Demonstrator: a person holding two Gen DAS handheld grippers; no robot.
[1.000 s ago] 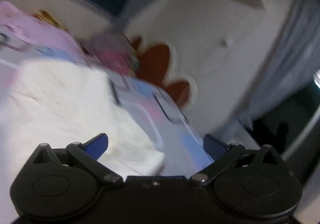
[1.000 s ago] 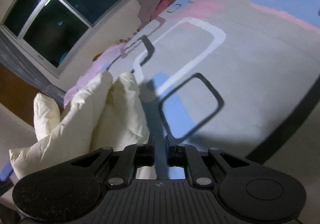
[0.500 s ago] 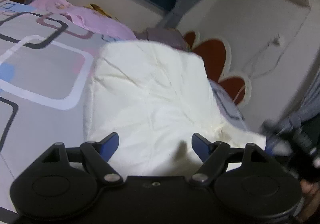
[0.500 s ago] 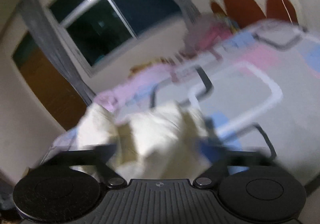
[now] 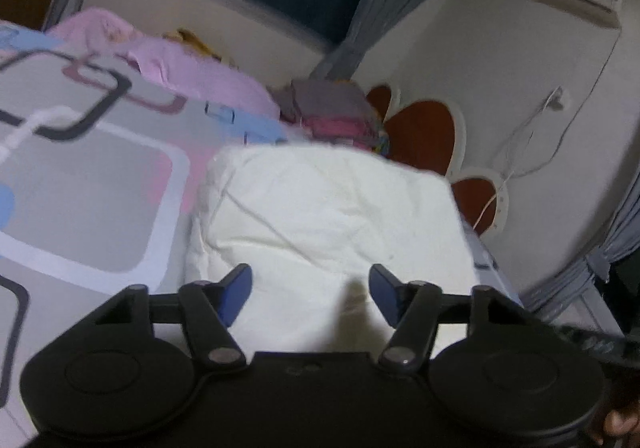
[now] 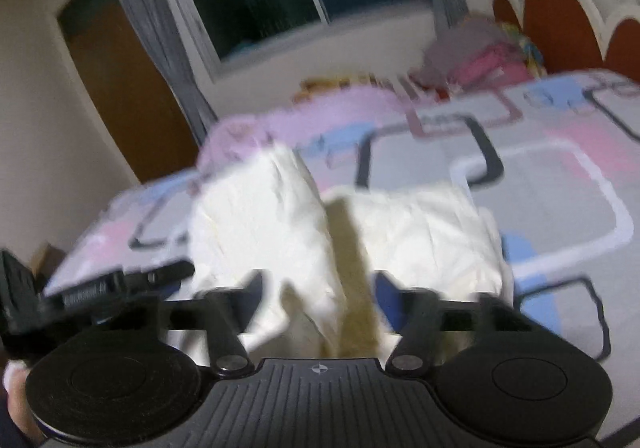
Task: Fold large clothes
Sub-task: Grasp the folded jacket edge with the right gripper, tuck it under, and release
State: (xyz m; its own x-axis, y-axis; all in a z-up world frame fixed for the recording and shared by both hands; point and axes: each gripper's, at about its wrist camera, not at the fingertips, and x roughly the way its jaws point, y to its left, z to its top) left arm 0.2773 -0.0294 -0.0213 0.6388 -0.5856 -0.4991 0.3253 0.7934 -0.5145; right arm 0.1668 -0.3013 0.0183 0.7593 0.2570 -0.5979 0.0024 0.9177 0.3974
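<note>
The cream garment (image 5: 328,216) sits folded on the bed (image 5: 80,188), close to its headboard-side edge in the left wrist view. Left tool (image 5: 310,294) hangs over it, jaws partway apart and just been closing, pads not pressing cloth. Right wrist view is blurry: garment bunched up, right tool (image 6: 318,300) half open, just been closing, cloth between but not visibly pinched.

No legible text, brand, number or sign in either view. Pale lettering present on the black bar (image 6: 100,290) at the left edge of the right wrist view, too blurred to read. Small crosshair mark moulded on the gripper housing (image 6: 319,369).
</note>
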